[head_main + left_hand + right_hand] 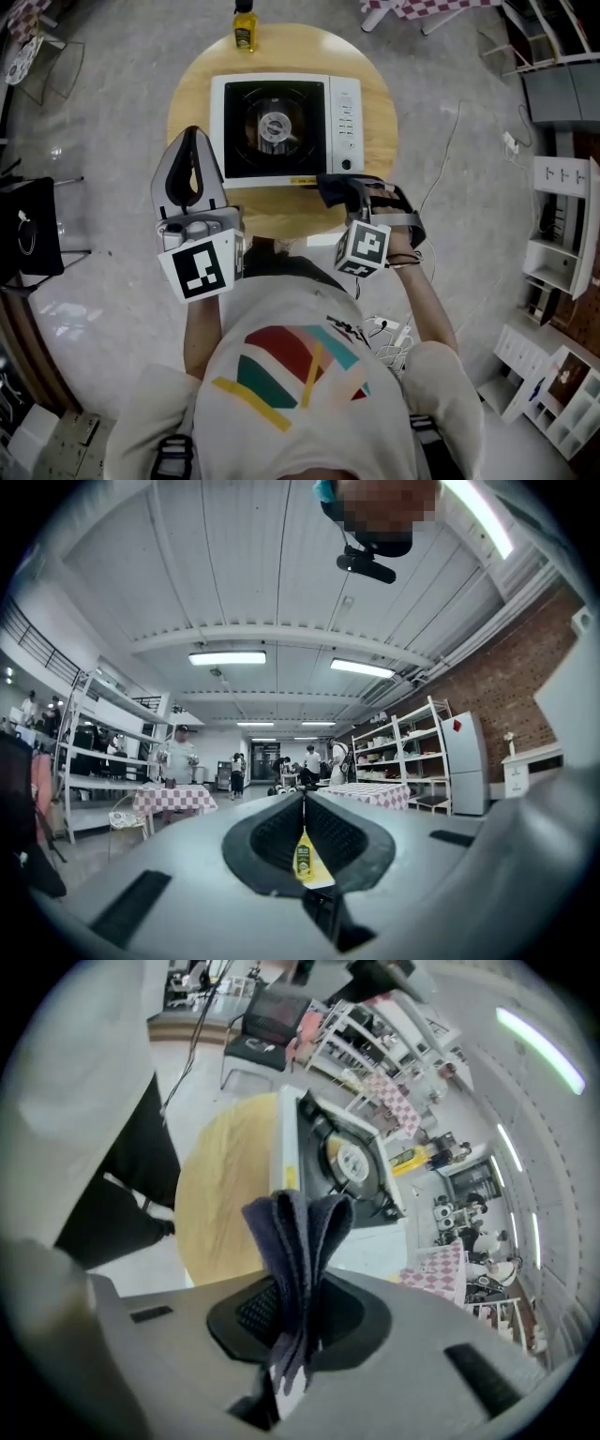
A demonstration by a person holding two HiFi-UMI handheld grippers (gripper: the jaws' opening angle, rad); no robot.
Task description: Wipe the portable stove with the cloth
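Note:
The white portable stove (pixel 272 127) with a black top and round burner sits in the middle of a round wooden table (pixel 375 112). My right gripper (pixel 339 190) hovers at the stove's near right corner, shut on a folded dark blue cloth (pixel 330 187). In the right gripper view the cloth (pixel 300 1232) stands up between the jaws, with the stove (pixel 342 1162) beyond it. My left gripper (pixel 194 133) is held off the table's left edge, beside the stove, its fingertips meeting with nothing between them (pixel 302 797).
A yellow bottle (pixel 245 28) stands at the table's far edge, also seen through the left jaws' gap (pixel 302 855). A black chair (pixel 28 225) is to the left and white shelving (pixel 562 234) to the right. Cables (pixel 389 333) lie on the floor.

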